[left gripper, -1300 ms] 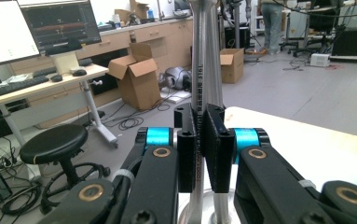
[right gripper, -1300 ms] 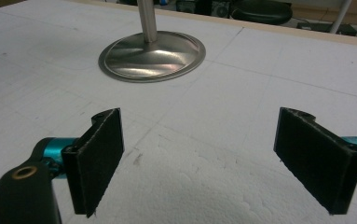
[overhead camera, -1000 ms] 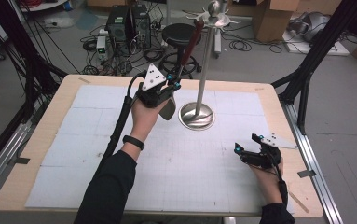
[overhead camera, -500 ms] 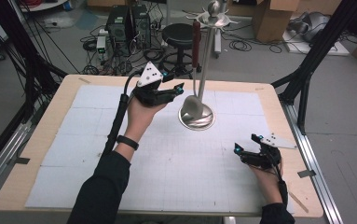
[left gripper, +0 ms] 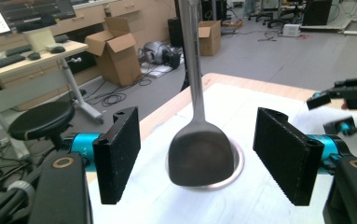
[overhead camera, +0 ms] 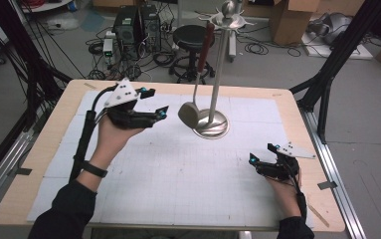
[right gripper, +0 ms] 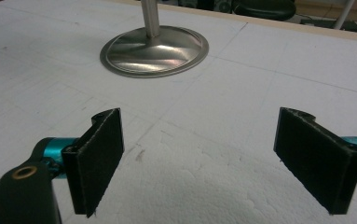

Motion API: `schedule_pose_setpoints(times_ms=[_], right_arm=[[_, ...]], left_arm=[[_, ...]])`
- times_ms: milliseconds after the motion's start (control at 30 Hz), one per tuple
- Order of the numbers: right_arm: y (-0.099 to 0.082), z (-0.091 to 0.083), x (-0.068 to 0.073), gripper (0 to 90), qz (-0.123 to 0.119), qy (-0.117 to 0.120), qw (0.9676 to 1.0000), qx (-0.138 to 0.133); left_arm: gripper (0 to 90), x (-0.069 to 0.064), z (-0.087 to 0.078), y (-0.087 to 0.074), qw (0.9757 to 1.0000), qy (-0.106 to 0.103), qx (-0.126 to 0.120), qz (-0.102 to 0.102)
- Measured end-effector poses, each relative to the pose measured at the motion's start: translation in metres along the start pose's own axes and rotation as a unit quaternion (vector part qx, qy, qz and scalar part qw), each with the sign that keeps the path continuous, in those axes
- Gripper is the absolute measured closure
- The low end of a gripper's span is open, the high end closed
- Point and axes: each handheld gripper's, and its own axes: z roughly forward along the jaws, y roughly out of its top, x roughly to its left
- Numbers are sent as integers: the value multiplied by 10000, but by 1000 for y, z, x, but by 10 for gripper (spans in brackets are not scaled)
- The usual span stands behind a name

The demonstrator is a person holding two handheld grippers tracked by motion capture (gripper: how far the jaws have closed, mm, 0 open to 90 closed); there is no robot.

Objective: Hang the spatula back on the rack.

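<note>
A steel stand (overhead camera: pixel 217 69) with a round base (overhead camera: pixel 212 124) rises at the table's far middle. A red-handled metal spatula (overhead camera: pixel 189 114) hangs from its top rack, blade low beside the base. My left gripper (overhead camera: pixel 157 101) hovers left of the blade, apart from it. Its jaws have just been opening and nothing is between them. In the left gripper view the spatula (left gripper: pixel 202 156) hangs ahead of the spread pads (left gripper: pixel 120 154). My right gripper (overhead camera: pixel 261 153) rests open at the table's right front, facing the stand's base (right gripper: pixel 154 51) with nothing between its pads (right gripper: pixel 97 154).
White gridded sheets (overhead camera: pixel 178 174) cover the wooden table (overhead camera: pixel 39 159). A stool (overhead camera: pixel 190 37), computer cases (overhead camera: pixel 133 25) and cardboard boxes (overhead camera: pixel 290 20) stand on the floor beyond the far edge. Black frame legs (overhead camera: pixel 327 84) flank the right side.
My left gripper let go of the spatula, opened and drew back to the left. The spatula now hangs free from the stand. The right gripper stayed where it was.
</note>
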Motion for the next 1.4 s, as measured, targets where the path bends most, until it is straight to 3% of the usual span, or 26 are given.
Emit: schedule_pose_setpoints(times_ms=[167,233,433,567,867,967,1033,1200,1400], right_arm=[[0,1,1,153,-10,6,10000,15],[0,1,1,153,8,4,10000,14],[-1,2,3,153,14,40,10000,32],[-1,2,2,153,16,28,10000,31],[-2,1,1,153,38,33,10000,36],[-2,1,0,153,65,23,10000,36],[-3,1,0,153,56,20,10000,47],[-4,1,-1,153,64,-2,9999,80],[-4,-1,-2,153,137,-5,9999,43]], left_arm=[[310,10,-36,-19,9998,139,90,89],[299,14,-49,-29,9998,153,144,-43],[254,20,-83,-64,9985,393,384,81],[254,23,-98,-87,9983,471,324,-82],[218,26,-114,-135,9971,588,354,-331],[214,27,-116,-147,9961,619,498,-386],[215,28,-118,-153,9958,664,463,-425],[210,29,-121,-163,9950,692,487,-536],[210,26,-120,-164,9952,680,491,-502]])
